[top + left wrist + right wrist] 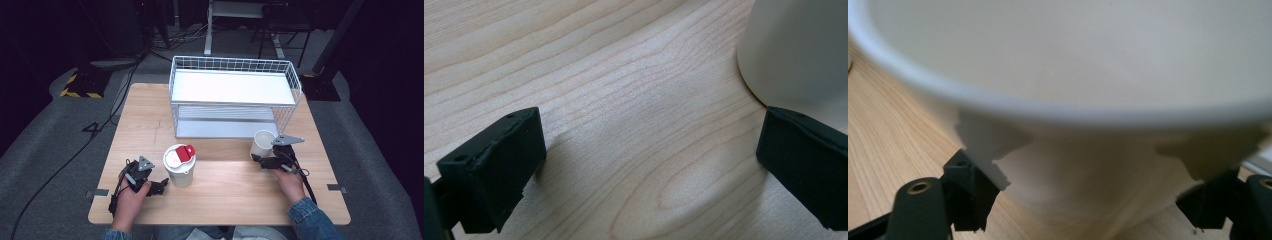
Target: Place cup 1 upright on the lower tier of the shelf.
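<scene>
On the table (230,197), left gripper (159,186) gapes empty beside the lidded cup (180,165); right gripper (260,159) straddles the open cup (262,142), grip unclear; no writing readable.

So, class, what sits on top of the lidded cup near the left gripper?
A white lid with a red tab covers the cup; its contents are hidden.

I count two cups on my table (225,195): one lidded cup (180,165) with a red tab, one open cup (262,143). There is one white wire rack (232,95) and two grippers, my left gripper (161,186) and right gripper (260,159)
</scene>
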The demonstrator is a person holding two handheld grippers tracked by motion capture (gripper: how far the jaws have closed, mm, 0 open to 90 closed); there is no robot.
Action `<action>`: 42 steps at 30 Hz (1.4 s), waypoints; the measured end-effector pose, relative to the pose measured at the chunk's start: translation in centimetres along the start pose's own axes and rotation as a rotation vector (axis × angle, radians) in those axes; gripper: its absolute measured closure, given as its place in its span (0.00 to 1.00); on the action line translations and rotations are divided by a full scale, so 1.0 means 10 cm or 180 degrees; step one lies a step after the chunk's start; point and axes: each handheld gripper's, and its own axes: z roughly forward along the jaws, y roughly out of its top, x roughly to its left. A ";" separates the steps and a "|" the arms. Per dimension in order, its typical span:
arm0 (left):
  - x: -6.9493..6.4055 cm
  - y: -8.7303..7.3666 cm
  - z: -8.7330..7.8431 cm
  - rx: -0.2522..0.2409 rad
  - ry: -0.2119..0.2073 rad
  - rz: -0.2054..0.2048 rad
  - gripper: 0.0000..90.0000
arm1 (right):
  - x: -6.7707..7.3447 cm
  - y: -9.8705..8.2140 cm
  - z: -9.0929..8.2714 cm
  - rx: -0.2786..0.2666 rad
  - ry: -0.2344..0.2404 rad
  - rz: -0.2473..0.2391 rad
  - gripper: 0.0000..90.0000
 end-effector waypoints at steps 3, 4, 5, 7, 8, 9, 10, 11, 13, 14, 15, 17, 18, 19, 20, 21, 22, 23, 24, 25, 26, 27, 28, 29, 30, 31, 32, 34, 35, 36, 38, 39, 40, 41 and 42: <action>0.00 0.00 0.00 0.0001 0.0002 -0.0001 0.00 | 0.00 0.08 0.01 -0.0004 0.0018 -0.0015 0.26; 0.00 0.00 0.00 0.0001 0.0002 -0.0001 0.00 | 0.00 0.08 0.01 -0.0004 0.0018 -0.0015 0.26; 0.00 0.00 0.00 0.0001 0.0000 -0.0001 0.00 | 0.01 0.12 0.02 -0.0017 0.0008 -0.0039 0.26; 0.00 0.00 0.00 0.0001 0.0002 0.0000 0.00 | 0.01 0.15 0.04 -0.0006 0.0015 -0.0033 0.26; 0.00 0.00 0.00 0.0001 0.0001 0.0000 0.00 | 0.02 0.17 0.05 -0.0004 0.0025 -0.0040 0.26; 0.00 0.00 0.00 0.0001 0.0001 0.0000 0.00 | 0.02 0.24 0.08 0.0015 0.0028 -0.0087 0.26; 0.00 0.00 0.00 0.0001 0.0001 -0.0001 0.00 | 0.03 0.26 0.09 0.0014 0.0033 -0.0087 0.26; 0.00 0.00 0.00 -0.0003 0.0001 0.0000 0.00 | 0.02 0.29 0.10 0.0014 0.0040 -0.0105 0.26; 0.00 0.00 0.00 0.0001 0.0001 0.0000 0.00 | 0.03 0.37 0.12 0.0015 0.0061 -0.0117 0.26; 0.00 0.00 0.00 0.0001 0.0001 0.0000 0.00 | 0.03 0.37 0.12 0.0015 0.0061 -0.0117 0.26; 0.00 0.00 0.00 0.0001 0.0002 0.0001 0.00 | 0.03 0.39 0.13 0.0014 0.0053 -0.0134 0.26; 0.00 0.00 0.00 0.0001 0.0001 -0.0001 0.00 | 0.04 0.48 0.18 0.0033 0.0066 -0.0174 0.26; 0.00 0.00 0.00 0.0001 0.0001 -0.0001 0.00 | 0.04 0.48 0.18 0.0033 0.0066 -0.0174 0.26; 0.00 0.00 0.00 0.0001 0.0001 0.0001 0.00 | 0.05 0.50 0.19 0.0032 0.0074 -0.0176 0.26; 0.00 0.00 0.00 0.0002 0.0001 -0.0002 0.00 | 0.05 0.54 0.22 0.0037 0.0094 -0.0172 0.26; 0.00 0.00 0.00 0.0000 -0.0002 0.0003 0.00 | 0.06 0.56 0.24 0.0040 0.0100 -0.0172 0.26; 0.00 0.00 0.00 0.0001 -0.0008 0.0006 0.00 | 0.06 0.58 0.25 0.0041 0.0107 -0.0169 0.26; 0.00 0.00 0.00 0.0003 -0.0011 0.0015 0.00 | 0.06 0.61 0.27 0.0039 0.0109 -0.0191 0.26; 0.00 0.00 0.00 0.0003 -0.0013 0.0016 0.00 | 0.07 0.63 0.29 0.0031 0.0108 -0.0198 0.26; 0.01 0.00 0.00 0.0000 -0.0015 0.0022 0.00 | 0.07 0.66 0.32 0.0046 0.0123 -0.0192 0.26; 0.01 0.00 0.00 0.0000 -0.0015 0.0022 0.00 | 0.07 0.66 0.32 0.0046 0.0123 -0.0192 0.26; 0.01 0.00 0.00 -0.0001 -0.0017 0.0022 0.00 | 0.07 0.70 0.35 0.0047 0.0126 -0.0202 0.26; 0.01 0.00 0.00 -0.0001 -0.0017 0.0022 0.00 | 0.07 0.70 0.35 0.0047 0.0126 -0.0202 0.26; 0.01 0.01 0.00 0.0007 -0.0028 0.0031 0.00 | 0.08 0.74 0.39 0.0032 0.0127 -0.0204 0.26; 0.01 0.01 0.00 0.0007 -0.0028 0.0031 0.00 | 0.08 0.74 0.39 0.0032 0.0127 -0.0204 0.26; 0.01 0.01 0.00 0.0005 -0.0030 0.0031 0.00 | 0.08 0.75 0.42 0.0018 0.0146 -0.0177 0.26; 0.01 0.01 0.00 0.0005 -0.0030 0.0031 0.00 | 0.08 0.75 0.42 0.0018 0.0146 -0.0177 0.26; 0.01 0.01 0.01 0.0005 -0.0035 0.0033 0.00 | 0.08 0.77 0.46 0.0035 0.0156 -0.0146 0.26; 0.01 0.01 0.01 0.0006 -0.0036 0.0032 0.00 | 0.08 0.79 0.48 0.0033 0.0161 -0.0145 0.26; 0.01 0.01 0.01 0.0006 -0.0036 0.0034 0.00 | 0.08 0.80 0.51 0.0033 0.0169 -0.0141 0.26; 0.01 0.01 0.01 0.0005 -0.0031 0.0036 0.00 | 0.09 0.84 0.55 0.0027 0.0173 -0.0159 0.26; 0.01 0.01 0.01 0.0007 -0.0035 0.0035 0.00 | 0.10 0.85 0.57 0.0010 0.0167 -0.0178 0.26; 0.01 0.01 0.01 0.0007 -0.0035 0.0035 0.00 | 0.10 0.86 0.59 -0.0012 0.0167 -0.0183 0.26; 0.01 0.01 0.01 0.0004 -0.0035 0.0031 0.00 | 0.11 0.86 0.61 -0.0026 0.0174 -0.0181 0.26; 0.01 0.01 0.01 0.0004 -0.0035 0.0031 0.00 | 0.11 0.86 0.61 -0.0026 0.0174 -0.0181 0.26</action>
